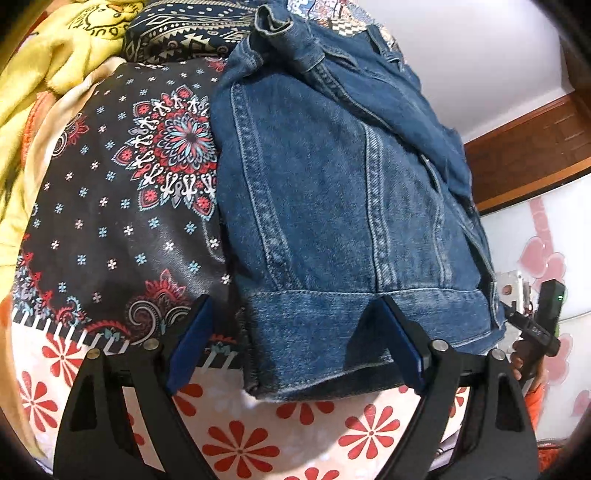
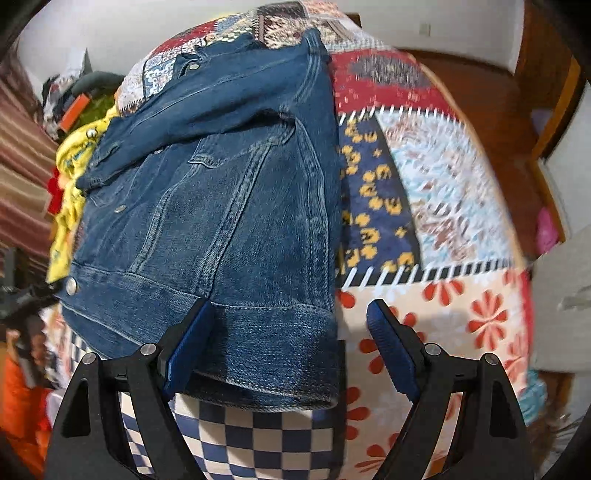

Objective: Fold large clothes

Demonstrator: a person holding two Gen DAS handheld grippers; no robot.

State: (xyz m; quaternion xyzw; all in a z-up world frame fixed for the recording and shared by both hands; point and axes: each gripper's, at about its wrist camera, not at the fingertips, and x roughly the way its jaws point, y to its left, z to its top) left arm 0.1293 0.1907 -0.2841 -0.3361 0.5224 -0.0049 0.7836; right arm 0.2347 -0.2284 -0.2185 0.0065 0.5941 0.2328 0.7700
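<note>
A blue denim jacket (image 1: 332,192), its sides and sleeves folded inward, lies on a patchwork bedspread (image 1: 110,240). My left gripper (image 1: 295,332) is open at the jacket's near hem. Its left finger (image 1: 192,336) is over the bedspread and its right finger (image 1: 402,343) over the hem band, so the hem's left corner lies between them, unpressed. In the right wrist view the jacket (image 2: 229,206) fills the left half. My right gripper (image 2: 291,339) is open astride the hem's right corner, one finger (image 2: 190,343) above the denim, the other (image 2: 391,347) above the flowered cloth.
A yellow plush blanket (image 1: 55,55) and a dark patterned pillow (image 1: 177,33) lie beyond the jacket. The other gripper, held by a hand (image 1: 535,328), shows at the right edge. Wooden floor (image 2: 480,92) and a pale box (image 2: 565,295) flank the bed's right side.
</note>
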